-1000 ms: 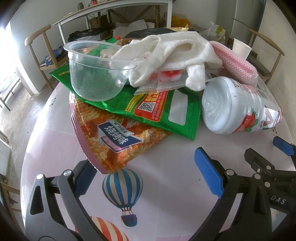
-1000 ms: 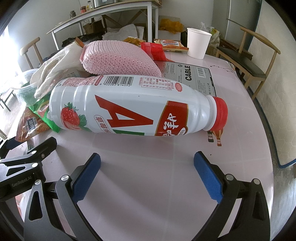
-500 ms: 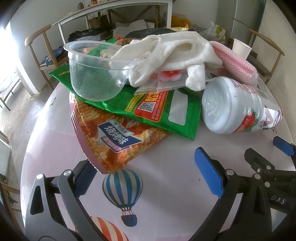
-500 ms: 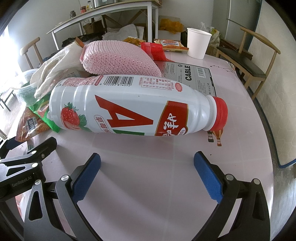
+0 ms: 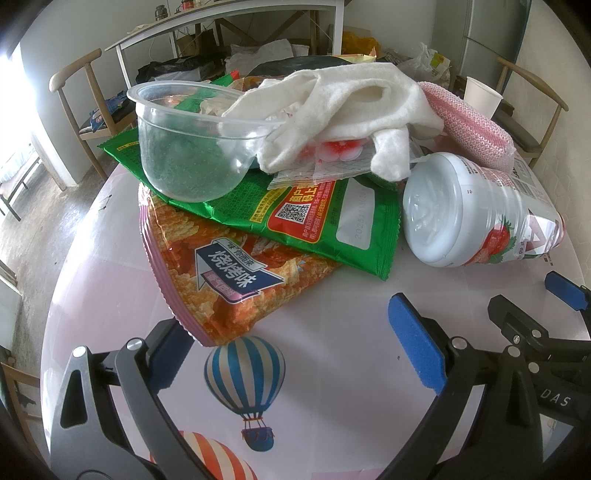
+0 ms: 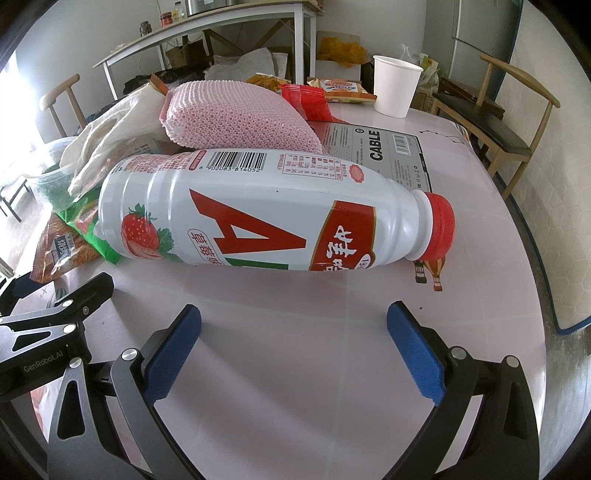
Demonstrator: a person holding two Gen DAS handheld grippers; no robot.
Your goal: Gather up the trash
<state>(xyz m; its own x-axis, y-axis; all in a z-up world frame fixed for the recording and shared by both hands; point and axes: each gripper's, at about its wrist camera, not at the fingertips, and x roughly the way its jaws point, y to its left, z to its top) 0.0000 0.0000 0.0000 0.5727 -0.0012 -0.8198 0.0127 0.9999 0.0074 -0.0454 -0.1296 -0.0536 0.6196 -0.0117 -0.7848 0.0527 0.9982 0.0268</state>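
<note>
A heap of trash lies on the pink round table (image 5: 332,332). An orange chip bag (image 5: 229,273) lies under a green snack bag (image 5: 295,214), with a clear plastic bowl (image 5: 184,147) and a white cloth (image 5: 351,107) on top. A white strawberry drink bottle (image 6: 258,214) with a red cap lies on its side, also seen as the bottle (image 5: 476,214) from its base. My left gripper (image 5: 288,354) is open just short of the chip bag's corner. My right gripper (image 6: 291,339) is open in front of the bottle, holding nothing.
Behind the bottle are a pink mesh sponge (image 6: 236,114), a grey cable box (image 6: 384,151), a red wrapper (image 6: 303,99) and a white paper cup (image 6: 395,85). Wooden chairs (image 6: 509,110) stand around the table; a long white table (image 6: 207,26) is at the back.
</note>
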